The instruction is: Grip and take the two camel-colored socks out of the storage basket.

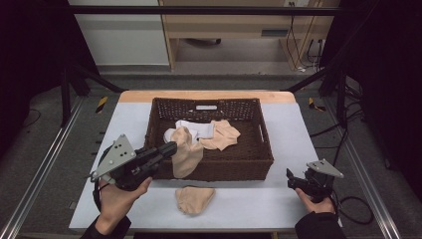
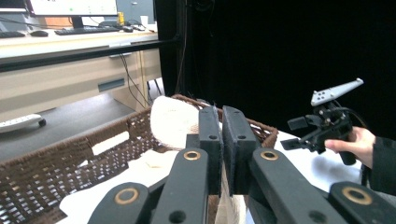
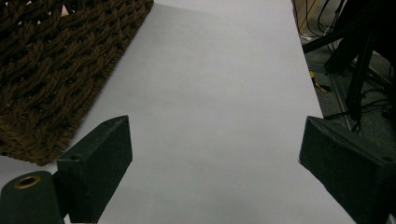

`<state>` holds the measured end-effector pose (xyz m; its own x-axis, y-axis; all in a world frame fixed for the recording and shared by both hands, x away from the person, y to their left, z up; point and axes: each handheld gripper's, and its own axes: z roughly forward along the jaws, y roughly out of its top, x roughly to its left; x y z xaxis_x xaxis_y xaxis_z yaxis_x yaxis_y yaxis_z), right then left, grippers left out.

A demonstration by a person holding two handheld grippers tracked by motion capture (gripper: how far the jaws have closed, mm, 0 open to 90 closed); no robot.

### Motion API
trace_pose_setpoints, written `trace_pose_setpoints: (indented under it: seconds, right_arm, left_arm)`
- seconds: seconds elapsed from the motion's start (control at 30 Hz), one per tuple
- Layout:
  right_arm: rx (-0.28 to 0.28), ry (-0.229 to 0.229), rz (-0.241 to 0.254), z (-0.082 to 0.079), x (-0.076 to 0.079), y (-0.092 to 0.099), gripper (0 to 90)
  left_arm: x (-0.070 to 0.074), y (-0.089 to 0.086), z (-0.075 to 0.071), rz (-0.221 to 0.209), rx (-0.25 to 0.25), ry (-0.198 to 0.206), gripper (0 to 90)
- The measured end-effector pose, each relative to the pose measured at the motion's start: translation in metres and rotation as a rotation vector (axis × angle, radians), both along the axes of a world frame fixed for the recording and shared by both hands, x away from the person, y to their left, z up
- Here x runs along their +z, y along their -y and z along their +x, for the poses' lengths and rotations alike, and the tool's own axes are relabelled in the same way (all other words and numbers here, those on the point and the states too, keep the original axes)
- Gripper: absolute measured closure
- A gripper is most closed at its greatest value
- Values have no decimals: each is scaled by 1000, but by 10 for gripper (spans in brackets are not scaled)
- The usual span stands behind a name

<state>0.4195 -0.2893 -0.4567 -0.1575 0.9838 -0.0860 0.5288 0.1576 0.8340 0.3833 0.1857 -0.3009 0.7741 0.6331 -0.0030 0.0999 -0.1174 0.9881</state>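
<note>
Brown wicker basket [image 1: 259, 149] holding white and tan socks. Left gripper [image 1: 169, 148] fingers clamped on limp tan sock [image 1: 188, 154] draped over rim; right gripper [image 1: 290, 178] fingers wide, empty.

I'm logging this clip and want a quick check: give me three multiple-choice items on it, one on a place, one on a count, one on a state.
1. Where does the loose beige sock lie?
A. on the table in front of the basket
B. inside the basket
C. on the floor

2. How many socks show in the high view, in all?
A. two
B. four
C. six

3. How does the left tool stand?
A. wide open over the table
B. shut on a beige sock at the basket's front wall
C. shut on the basket's rim

Key: 1 A, it lies on the white table in front of the basket's front wall. 2 B, one on the table, one held, plus a white sock and another beige one in the basket. 3 B, its jaws sit close together with the sock hanging from them.
</note>
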Motion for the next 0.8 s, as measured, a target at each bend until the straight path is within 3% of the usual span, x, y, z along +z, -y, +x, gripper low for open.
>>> trace_pose_setpoints:
  seconds: [0.37,0.8]
  right_arm:
    - [1,-3,3,0,-1,0,97]
    - [2,-6,3,0,-1,0,97]
  left_arm:
    - [-36,5,-19,61,-46,-50,865]
    - [-95,-1,-16,139,-27,-208,864]
